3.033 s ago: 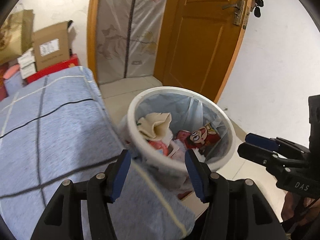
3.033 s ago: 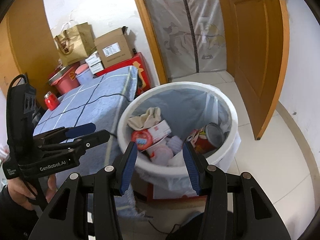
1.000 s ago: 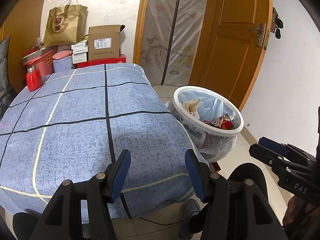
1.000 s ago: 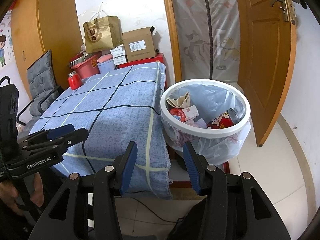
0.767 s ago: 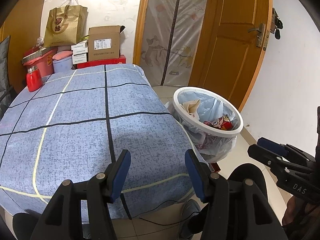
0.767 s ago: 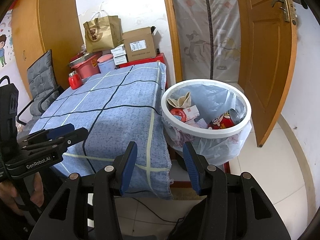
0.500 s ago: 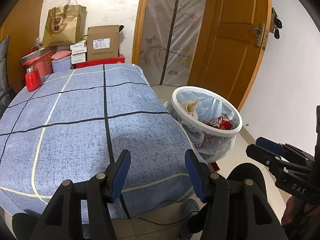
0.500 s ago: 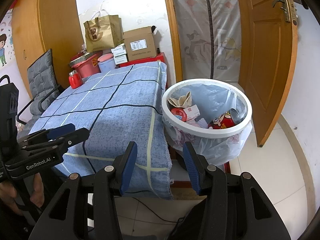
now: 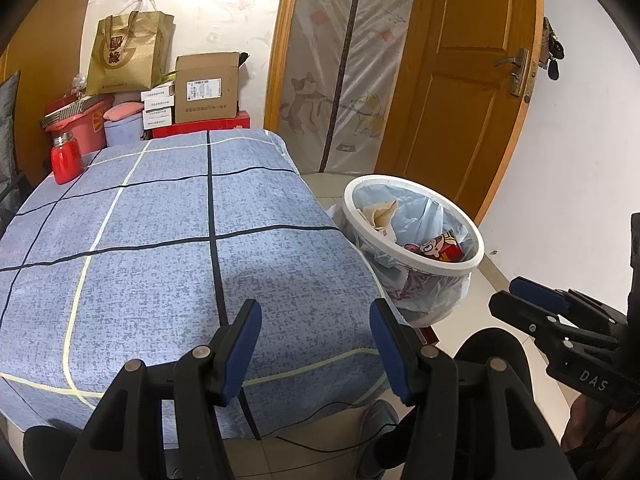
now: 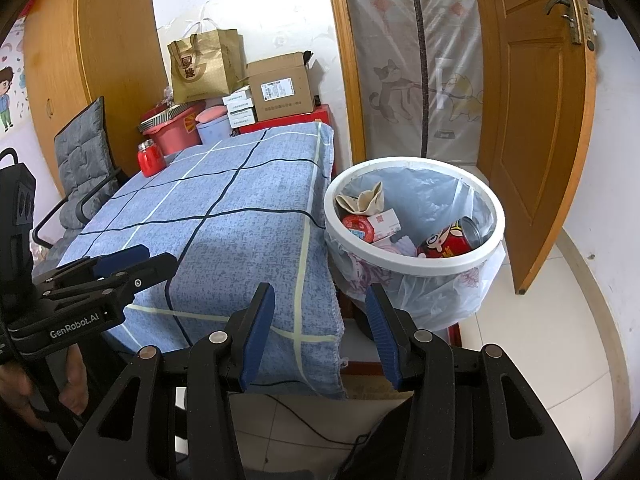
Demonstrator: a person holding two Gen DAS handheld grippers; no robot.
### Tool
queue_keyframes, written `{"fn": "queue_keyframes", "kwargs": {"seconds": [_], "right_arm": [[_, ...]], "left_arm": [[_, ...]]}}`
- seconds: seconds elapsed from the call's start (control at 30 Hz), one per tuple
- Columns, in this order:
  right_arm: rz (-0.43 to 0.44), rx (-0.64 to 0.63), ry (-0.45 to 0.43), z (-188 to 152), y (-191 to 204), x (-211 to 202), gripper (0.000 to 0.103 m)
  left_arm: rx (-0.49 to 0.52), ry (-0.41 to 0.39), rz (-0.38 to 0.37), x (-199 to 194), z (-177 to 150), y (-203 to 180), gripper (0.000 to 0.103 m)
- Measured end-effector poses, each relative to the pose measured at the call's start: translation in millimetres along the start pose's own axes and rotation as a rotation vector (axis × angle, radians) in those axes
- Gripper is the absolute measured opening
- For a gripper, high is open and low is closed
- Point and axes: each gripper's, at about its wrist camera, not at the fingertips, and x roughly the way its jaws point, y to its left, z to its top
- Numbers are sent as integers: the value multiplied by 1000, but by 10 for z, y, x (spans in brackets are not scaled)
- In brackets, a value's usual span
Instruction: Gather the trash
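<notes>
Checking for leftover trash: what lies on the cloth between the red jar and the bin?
Nothing: in both wrist views the blue checked cloth is bare between the red jar and the bin.

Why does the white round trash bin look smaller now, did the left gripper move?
Yes. The left gripper pulled back from the white round trash bin; much more blue checked tablecloth now lies between them.

I hold my left gripper (image 9: 316,346) and right gripper (image 10: 320,330) side by side, both angled downward, jaws parted and empty; my left hand (image 10: 48,380) wraps its handle
</notes>
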Motion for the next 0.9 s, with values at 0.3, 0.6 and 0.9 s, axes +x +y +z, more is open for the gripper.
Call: {"fn": "queue_keyframes", "kwargs": {"seconds": [0.3, 0.6, 0.9], "right_arm": [[1, 1, 0, -1, 2, -2, 48], [1, -1, 3, -10, -6, 7, 48], [0, 0, 2, -11, -2, 8, 48]], "left_arm": [[5, -7, 3, -9, -2, -15, 56], [8, -10, 8, -17, -4, -16, 56], [29, -13, 23, -14, -18, -62, 56]]}}
